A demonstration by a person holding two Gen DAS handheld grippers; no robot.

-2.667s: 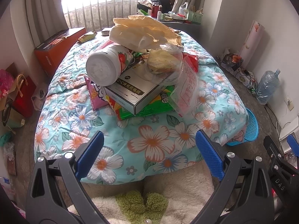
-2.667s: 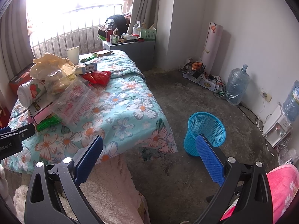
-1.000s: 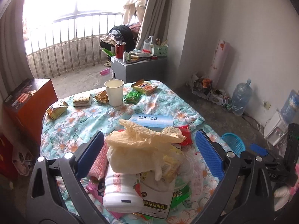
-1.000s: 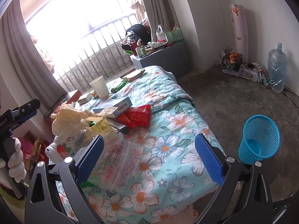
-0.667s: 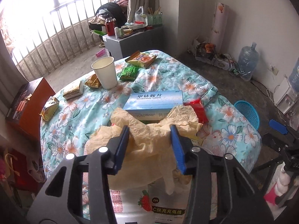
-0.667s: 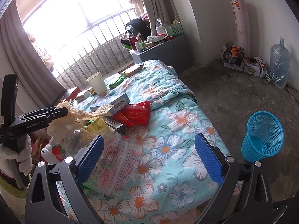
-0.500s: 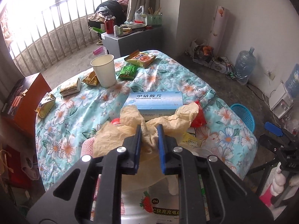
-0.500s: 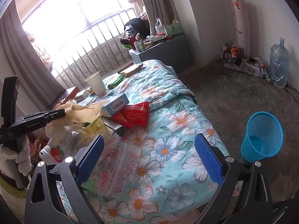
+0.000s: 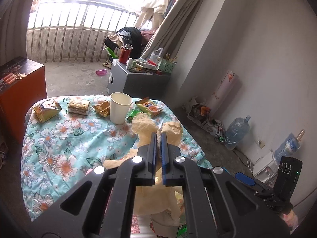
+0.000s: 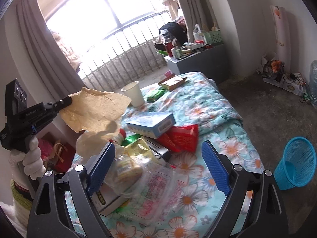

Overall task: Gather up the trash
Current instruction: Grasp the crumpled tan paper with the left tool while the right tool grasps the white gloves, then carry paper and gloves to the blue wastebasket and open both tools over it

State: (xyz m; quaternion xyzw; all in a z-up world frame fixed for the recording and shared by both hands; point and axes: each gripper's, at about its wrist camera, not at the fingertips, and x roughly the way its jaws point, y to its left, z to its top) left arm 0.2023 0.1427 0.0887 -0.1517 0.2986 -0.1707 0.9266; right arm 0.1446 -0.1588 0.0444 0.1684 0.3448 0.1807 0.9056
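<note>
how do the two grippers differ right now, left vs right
The left gripper is shut on the crumpled tan paper, lifted off the pile; the right gripper stands open, holding nothing. The right gripper's jaws have just been closing a little, with the clear plastic bag and other trash below them untouched, while the left's have clamped. Both have blue pads on black frames and point down toward the floral bedspread.

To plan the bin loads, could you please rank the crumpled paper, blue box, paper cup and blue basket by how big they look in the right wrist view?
1. Crumpled paper, though nearness inflates it.
2. Blue box and blue basket: alike, unranked.
3. Paper cup, farthest away.
</note>
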